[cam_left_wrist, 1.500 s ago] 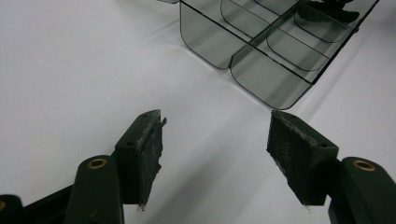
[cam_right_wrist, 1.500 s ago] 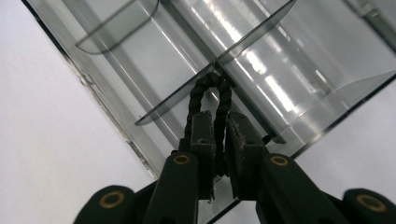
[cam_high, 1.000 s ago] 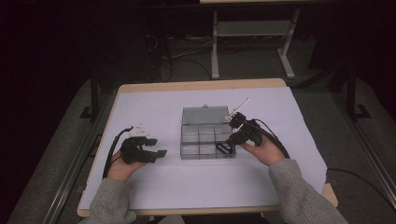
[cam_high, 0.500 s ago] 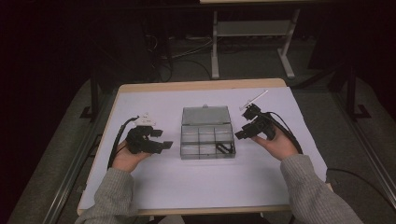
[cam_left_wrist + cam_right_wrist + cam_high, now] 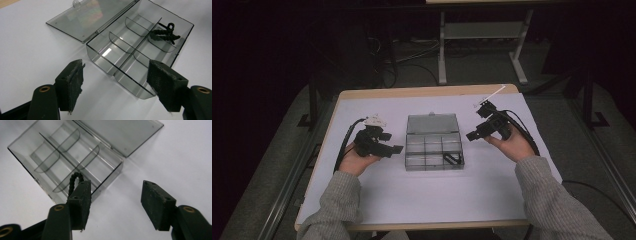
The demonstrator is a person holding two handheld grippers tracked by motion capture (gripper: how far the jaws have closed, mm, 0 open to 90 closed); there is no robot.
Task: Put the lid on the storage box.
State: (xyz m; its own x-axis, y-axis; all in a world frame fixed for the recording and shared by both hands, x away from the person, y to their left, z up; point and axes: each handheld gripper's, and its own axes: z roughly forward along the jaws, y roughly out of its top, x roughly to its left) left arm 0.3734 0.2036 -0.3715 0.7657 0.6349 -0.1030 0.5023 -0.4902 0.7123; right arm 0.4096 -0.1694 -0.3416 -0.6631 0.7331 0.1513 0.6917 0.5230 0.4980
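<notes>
Two handheld grippers sit either side of a clear plastic compartment box (image 5: 434,148) in the middle of a white-topped table (image 5: 377,195). The box lies open, its lid (image 5: 432,123) folded flat on the table on the far side from the person. Thin dividers split the tray into small compartments. A black twisted cord (image 5: 453,159) lies in the near right corner compartment as the high view shows it; the other compartments look bare.

At the left of the high view, the left gripper (image 5: 393,148) is held in the person's left hand (image 5: 357,159), just beside the box, pointing toward it. Its jaws stand wide apart, have just been opening, and nothing is between them; the left gripper view looks over the box's near corner.

At the right, the right gripper (image 5: 473,135) is held in the right hand (image 5: 512,146), near the box's right side, pointing toward it. Its jaws are also wide apart, have just been opening, and hold nothing; in the right gripper view the cord shows past one jaw, apart from it. Grey sleeves (image 5: 557,200) cover both forearms.
</notes>
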